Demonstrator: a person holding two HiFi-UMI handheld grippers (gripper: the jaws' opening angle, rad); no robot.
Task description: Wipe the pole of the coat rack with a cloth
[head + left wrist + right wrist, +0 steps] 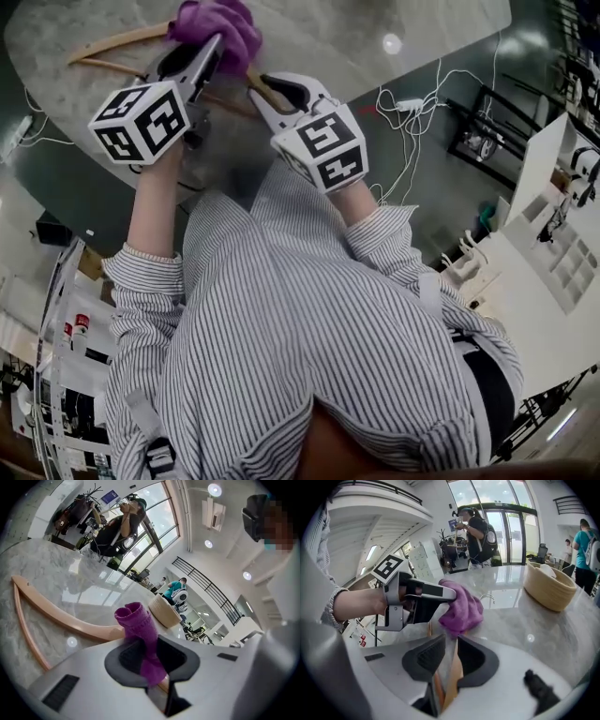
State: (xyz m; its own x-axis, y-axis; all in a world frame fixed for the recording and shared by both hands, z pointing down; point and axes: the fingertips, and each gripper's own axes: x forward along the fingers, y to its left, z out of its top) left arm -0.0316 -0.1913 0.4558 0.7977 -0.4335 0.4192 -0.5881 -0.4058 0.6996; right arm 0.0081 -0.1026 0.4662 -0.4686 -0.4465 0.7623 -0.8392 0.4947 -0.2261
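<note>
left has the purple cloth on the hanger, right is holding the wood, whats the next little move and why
Probably slide the left gripper outward along the wooden hanger, toward the far tip of its long arm. Its jaws are shut on the purple cloth, bunched on the wood just beside the right gripper, whose jaws clamp the hanger steady. The rest of that arm lies bare beyond.

No legible text or numbers anywhere. Left marker cube (141,120) and right marker cube (323,145) carry only black-and-white square code patterns, no characters. Background blue sign (110,497) is too small to read.
</note>
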